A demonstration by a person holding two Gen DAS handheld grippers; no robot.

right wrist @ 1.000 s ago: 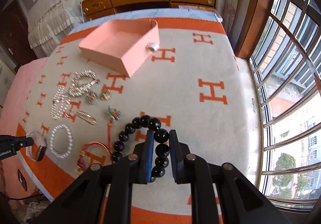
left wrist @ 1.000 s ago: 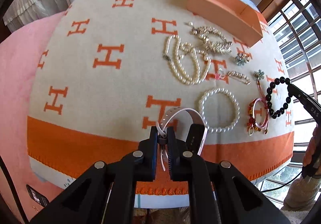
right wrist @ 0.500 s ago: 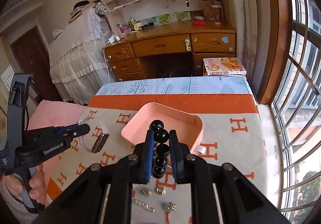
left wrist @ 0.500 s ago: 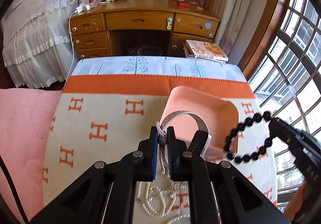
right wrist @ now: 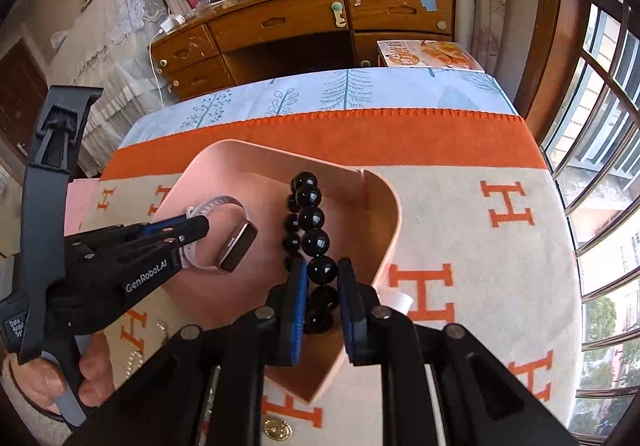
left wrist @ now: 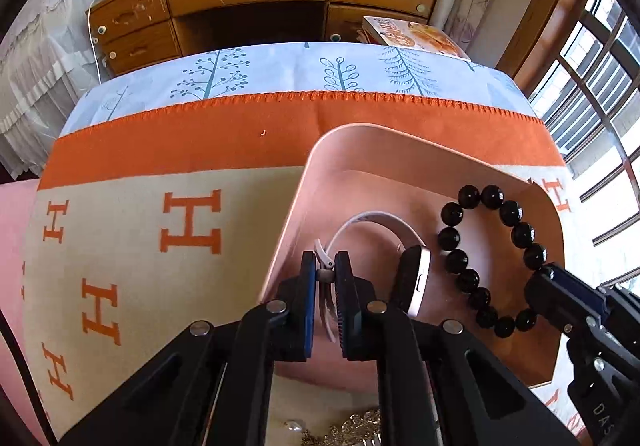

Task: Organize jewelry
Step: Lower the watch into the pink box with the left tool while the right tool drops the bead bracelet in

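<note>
The open top of the pink box (right wrist: 384,206) is crowded: the left gripper (left wrist: 325,274) with the watch (left wrist: 414,278) is held over its left half, and the right gripper (right wrist: 323,278) with the black bead bracelet (right wrist: 312,218) is held over its right half, with only a thin gap seen between watch and beads. The box walls stand in the way on every side, so a way in is seen only from above. Bare room is seen on the blanket (left wrist: 132,150) to the left of the box and on the orange band behind it.
</note>
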